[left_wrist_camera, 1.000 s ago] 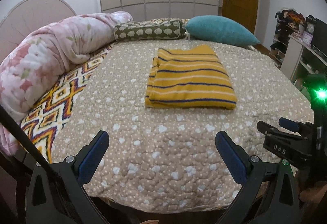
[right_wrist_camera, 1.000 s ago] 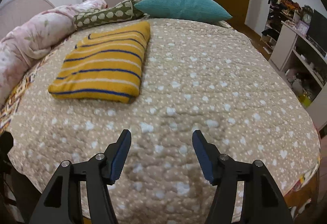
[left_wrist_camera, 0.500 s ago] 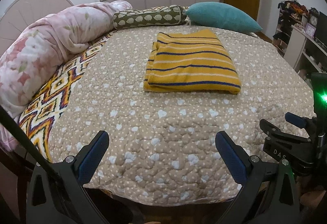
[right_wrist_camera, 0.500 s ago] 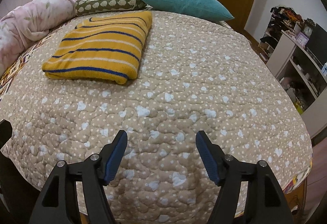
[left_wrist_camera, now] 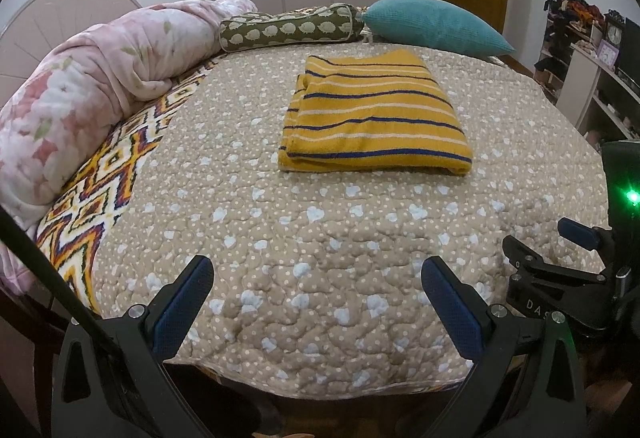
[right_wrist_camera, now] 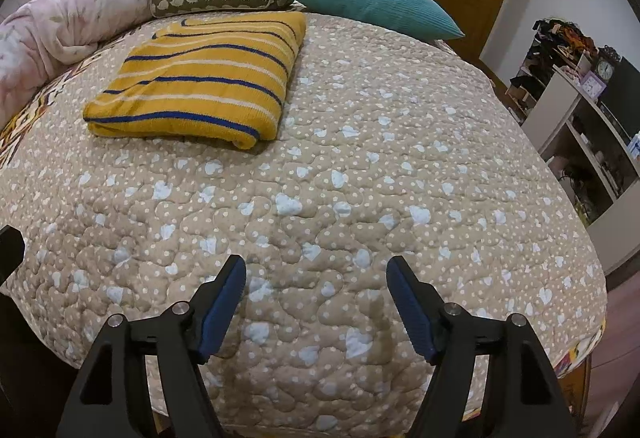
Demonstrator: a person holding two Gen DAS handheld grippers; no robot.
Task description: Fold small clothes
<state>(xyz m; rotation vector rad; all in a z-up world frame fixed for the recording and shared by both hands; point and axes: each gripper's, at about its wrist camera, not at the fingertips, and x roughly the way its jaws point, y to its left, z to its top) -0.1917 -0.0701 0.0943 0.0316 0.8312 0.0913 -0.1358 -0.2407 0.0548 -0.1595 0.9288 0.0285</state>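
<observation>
The folded striped yellow sweater (left_wrist_camera: pixel 374 114) lies before the teal pillow (left_wrist_camera: pixel 434 24), and both grippers, the left gripper (left_wrist_camera: pixel 316 302) and the right gripper (right_wrist_camera: pixel 316 302), the right one's jaws just opening, stand wide and empty nearer than it, so a careless grab could undo its fold.

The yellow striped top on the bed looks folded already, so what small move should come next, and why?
Probably draw both grippers back from the bed. The striped top lies as a neat folded rectangle on the quilt, and the left gripper and right gripper are open, empty, well short of it.
</observation>
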